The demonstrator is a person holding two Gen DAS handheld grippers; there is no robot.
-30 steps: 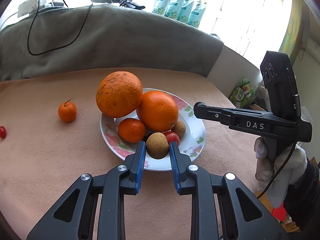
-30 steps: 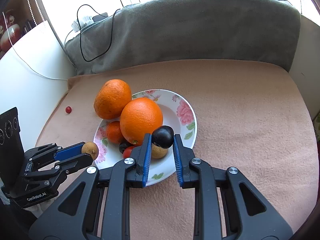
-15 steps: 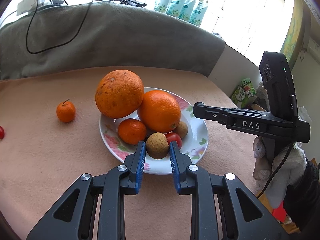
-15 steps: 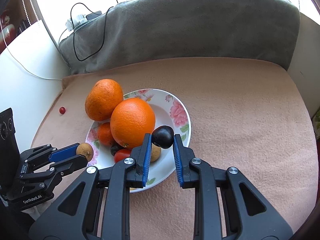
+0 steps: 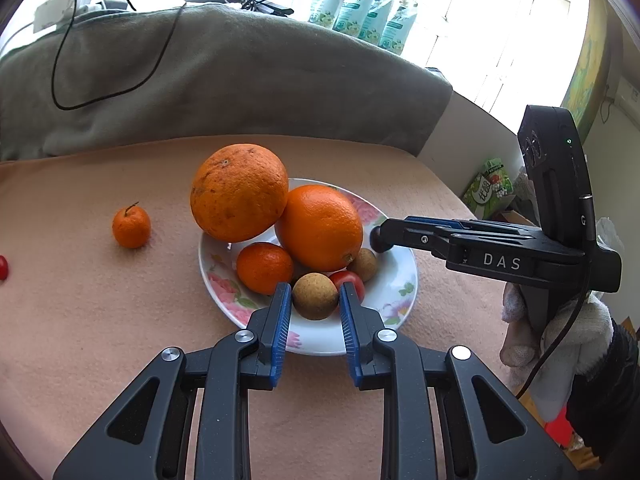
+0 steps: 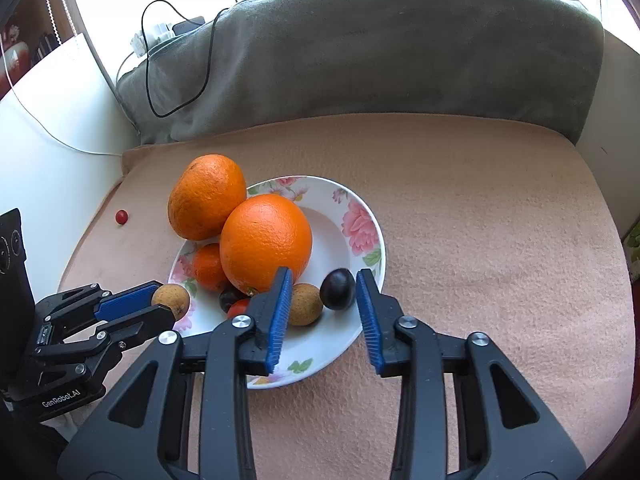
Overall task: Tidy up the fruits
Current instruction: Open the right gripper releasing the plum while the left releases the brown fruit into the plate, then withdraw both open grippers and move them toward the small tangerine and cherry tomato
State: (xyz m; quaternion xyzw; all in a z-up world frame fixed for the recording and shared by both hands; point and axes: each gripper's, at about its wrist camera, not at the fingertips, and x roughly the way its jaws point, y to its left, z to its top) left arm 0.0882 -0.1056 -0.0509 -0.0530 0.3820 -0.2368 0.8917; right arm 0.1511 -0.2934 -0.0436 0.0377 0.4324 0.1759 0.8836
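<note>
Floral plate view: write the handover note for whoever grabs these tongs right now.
Left tongs: shut on a small round brown fruit, at the rim of the white floral plate.
Right tongs: jaws opening; the dark purple plum sits between them in the plate, pads off it.
Done: rough large orange, smooth large orange and smaller fruit are piled on the plate.
Left: release the brown fruit; collect the small stemmed mandarin and tiny red fruit from the peach cloth.
</note>
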